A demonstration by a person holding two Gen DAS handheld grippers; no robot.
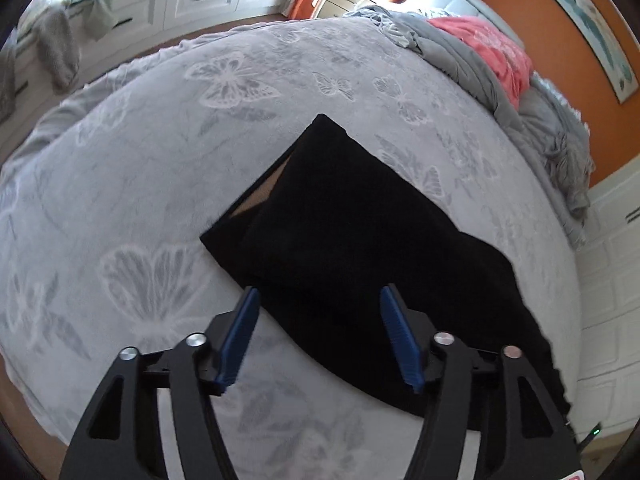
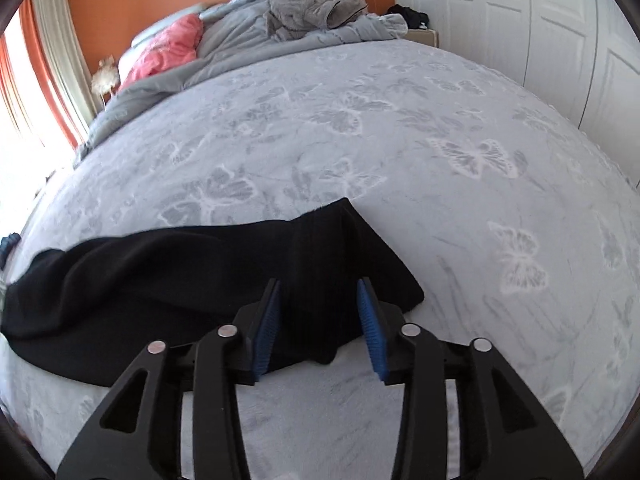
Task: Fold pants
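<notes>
- The black pants (image 1: 360, 248) lie flat on the grey butterfly bedspread (image 1: 160, 168), already doubled over – in the left wrist view you can see a top layer laid over a lower one, with a sliver of pale lining showing at the 10 o'clock edge.
- In the right wrist view the pants (image 2: 180, 280) stretch from the centre out toward 9 o'clock as a long band, so I'd say one fold is in and at least one more across the length is left.
- Your left gripper (image 1: 316, 300) hangs over the near edge of the cloth, jaws spread wide – nothing pinched, the pads clear of the fabric.
- Your right gripper (image 2: 318, 292) sits over the narrow end of the pants, jaws about half spread; cloth shows in the gap, but the pads don't look to be pressing it.
- Farther out, at 1 o'clock in the left view, a pink pillow (image 1: 492, 52) rests on a rumpled grey duvet (image 1: 452, 48).
</notes>
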